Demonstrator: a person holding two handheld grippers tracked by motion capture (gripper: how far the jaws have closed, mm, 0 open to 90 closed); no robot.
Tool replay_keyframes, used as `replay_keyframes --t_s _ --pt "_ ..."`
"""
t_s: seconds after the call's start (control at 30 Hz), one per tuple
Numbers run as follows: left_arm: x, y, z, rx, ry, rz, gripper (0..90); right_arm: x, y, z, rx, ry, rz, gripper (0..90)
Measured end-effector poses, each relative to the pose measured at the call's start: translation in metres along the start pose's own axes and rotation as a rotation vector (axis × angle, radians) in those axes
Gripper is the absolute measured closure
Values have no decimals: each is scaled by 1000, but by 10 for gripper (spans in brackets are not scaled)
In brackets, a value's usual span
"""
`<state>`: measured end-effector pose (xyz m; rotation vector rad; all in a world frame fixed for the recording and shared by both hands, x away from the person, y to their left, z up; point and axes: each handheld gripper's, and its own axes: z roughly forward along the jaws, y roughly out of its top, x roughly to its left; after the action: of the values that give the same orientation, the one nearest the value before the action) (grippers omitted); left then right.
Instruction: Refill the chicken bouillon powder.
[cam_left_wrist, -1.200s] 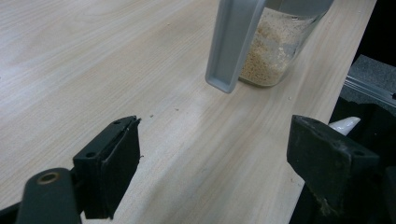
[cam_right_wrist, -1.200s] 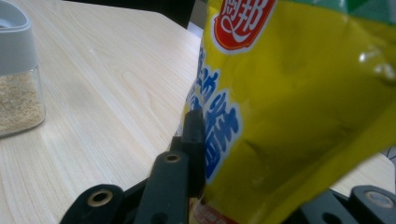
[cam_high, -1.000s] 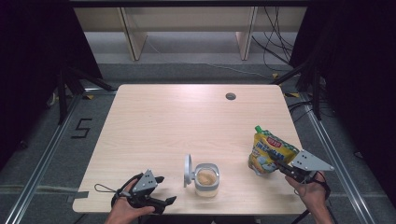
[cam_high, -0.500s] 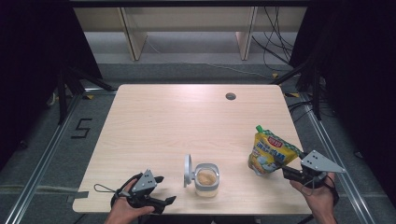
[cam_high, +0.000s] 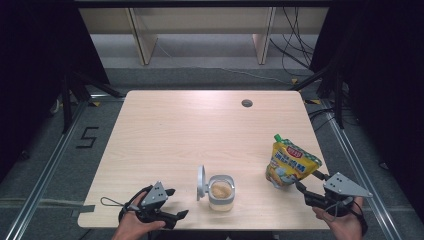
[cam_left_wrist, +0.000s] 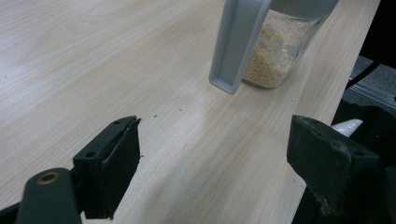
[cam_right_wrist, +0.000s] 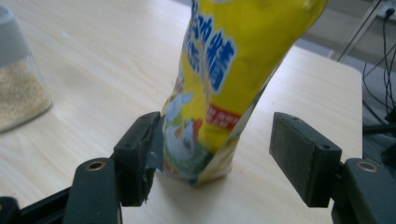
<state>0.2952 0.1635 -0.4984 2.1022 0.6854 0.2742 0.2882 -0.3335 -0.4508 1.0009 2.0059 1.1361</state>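
Scene at the near edge of a light wooden desk (cam_high: 200, 125). A yellow stand-up pouch (cam_high: 290, 162) with a green cap stands on the desk at the person's right, leaning slightly. The right hand-held gripper (cam_high: 306, 184) lies low just beside the pouch's base; its jaws have just been opening and now stand apart. In the right gripper view the pouch (cam_right_wrist: 219, 84) rises between the two jaws, its lower edge close against one black pad (cam_right_wrist: 147, 151) and clear of the other, so nothing is clamped. A small clear jar (cam_high: 221, 192) holding pale granules stands near the front middle of the desk, its grey lid (cam_high: 200, 182) flipped up at its left side. The left hand-held gripper (cam_high: 172, 205) rests at the front left of the desk, near the jar but apart from it, its jaws wide apart with only bare desk between them. In the left gripper view the jar (cam_left_wrist: 275, 51) and raised lid (cam_left_wrist: 238, 44) lie ahead of the jaws, untouched.
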Motion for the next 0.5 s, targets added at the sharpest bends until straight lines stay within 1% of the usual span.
replay_keyframes --t_s 0.03,0.07,0.1,0.13,0.17,0.2,0.23,0.27,0.3,0.33,0.37,0.4,0.43,0.47,0.5 --pt "0 0 0 1 1 -10 170 2 -1 -2 22 2 -5 350" --pt "-1 0 0 2 6 -27 170 0 -2 -2 21 -1 -31 343" --pt "-1 -1 2 -12 -1 -39 170 2 -3 -2 29 2 -15 339" --pt "-2 -1 1 -9 2 -34 170 6 -5 -4 50 5 22 339" --pt "-2 0 1 -11 1 -44 170 8 -6 -4 58 9 27 337" --pt "-1 0 1 -11 3 -41 170 7 -7 -3 61 14 0 333" --pt "-1 0 1 -16 0 -31 170 12 -8 -5 90 26 53 330" --pt "-1 0 1 -19 0 -31 170 12 -9 -3 85 32 24 327" --pt "-1 0 1 -18 0 -30 170 16 -9 -4 95 25 35 327" --pt "-1 0 1 -16 -5 -31 169 16 -10 -3 94 36 8 326" --pt "-2 1 2 -30 -8 -49 170 19 -10 -4 116 41 28 324" --pt "-2 1 1 -32 -9 -50 170 20 -10 -2 97 43 7 324" --pt "-1 1 2 -43 -14 -49 170 21 -10 -4 121 47 12 322" --pt "-2 1 1 -23 -9 -61 170 22 -11 -4 124 44 19 316" --pt "-2 2 0 -21 -10 -63 170 23 -11 -4 112 41 11 315"
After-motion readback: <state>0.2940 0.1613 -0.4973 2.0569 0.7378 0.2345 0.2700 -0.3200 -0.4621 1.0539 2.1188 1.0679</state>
